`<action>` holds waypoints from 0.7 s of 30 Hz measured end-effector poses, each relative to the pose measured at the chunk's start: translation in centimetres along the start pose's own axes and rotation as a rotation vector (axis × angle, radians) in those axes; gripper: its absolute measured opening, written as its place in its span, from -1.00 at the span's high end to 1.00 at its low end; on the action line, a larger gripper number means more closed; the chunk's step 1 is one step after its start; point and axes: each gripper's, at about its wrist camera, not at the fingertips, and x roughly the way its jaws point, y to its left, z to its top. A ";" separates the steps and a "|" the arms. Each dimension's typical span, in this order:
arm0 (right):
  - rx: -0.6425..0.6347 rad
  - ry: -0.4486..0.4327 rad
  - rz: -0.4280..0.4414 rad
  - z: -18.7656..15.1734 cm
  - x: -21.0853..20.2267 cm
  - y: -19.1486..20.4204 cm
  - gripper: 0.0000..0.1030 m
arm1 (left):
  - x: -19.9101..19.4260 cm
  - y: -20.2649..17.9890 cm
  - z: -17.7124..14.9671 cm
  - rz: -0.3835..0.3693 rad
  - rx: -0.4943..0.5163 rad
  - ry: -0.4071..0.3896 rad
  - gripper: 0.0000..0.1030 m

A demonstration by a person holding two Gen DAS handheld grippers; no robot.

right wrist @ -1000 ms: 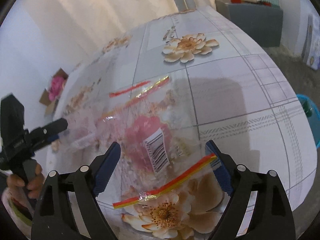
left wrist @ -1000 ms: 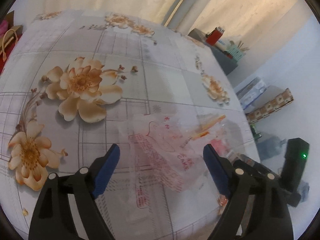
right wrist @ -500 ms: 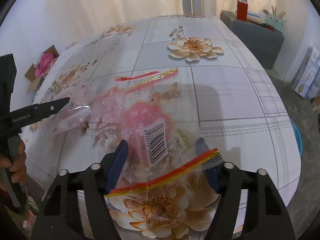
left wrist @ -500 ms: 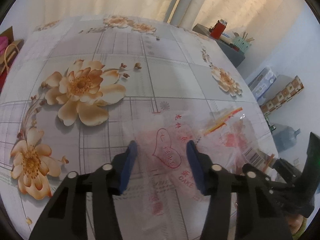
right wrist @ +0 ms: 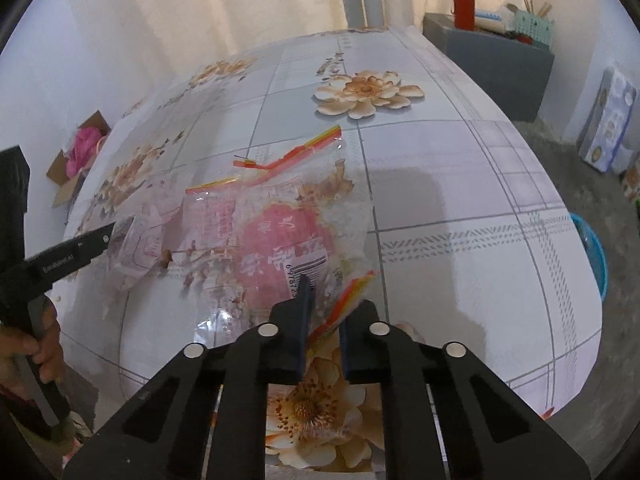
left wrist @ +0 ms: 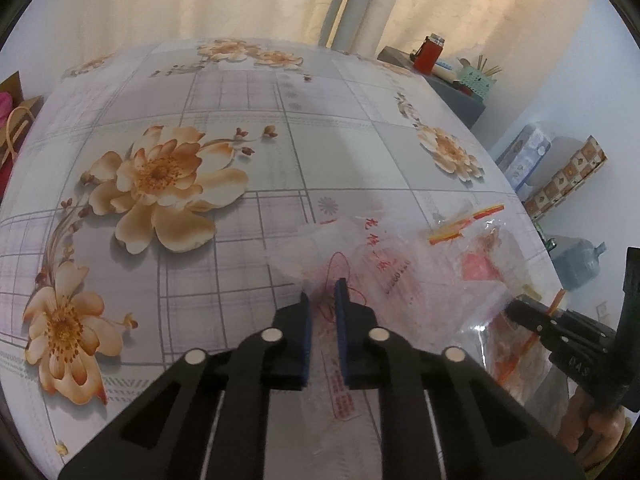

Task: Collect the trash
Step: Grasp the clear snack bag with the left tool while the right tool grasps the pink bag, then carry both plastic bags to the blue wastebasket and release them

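While your left gripper (left wrist: 323, 294) tilts down, its jaws have just closed on the clear wrapper (left wrist: 372, 264). Your right gripper (right wrist: 326, 300) has just pinched the zip bag (right wrist: 280, 236) beside it. Both lie on the flowered table (left wrist: 224, 120), curtains (right wrist: 240, 4) behind.

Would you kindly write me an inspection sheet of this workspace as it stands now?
Surface: table under a floral checked cloth.
Job's things: clear wrapper with red print; zip bag with barcode label; they overlap.
Clutter: nothing seen on the table beyond these.
Grippers: left tongs shut on the wrapper; right tongs shut on the zip bag's striped edge; both have just been closing.
Cables: nothing seen.
Surroundings: curtains, grey cabinet with a red container, blue basin on the floor.
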 end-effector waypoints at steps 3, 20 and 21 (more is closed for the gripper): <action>0.045 0.002 0.034 -0.1 -0.2 -0.6 0.93 | -0.2 -0.2 0.0 -0.012 0.010 -0.009 0.92; 0.129 -0.075 -0.013 -0.2 -3.3 -3.7 0.96 | -2.1 -1.2 0.7 -0.079 0.023 -0.067 1.00; 0.132 -0.078 -0.013 -0.2 -3.5 -3.8 0.96 | -2.3 -1.3 0.7 -0.086 0.024 -0.072 1.00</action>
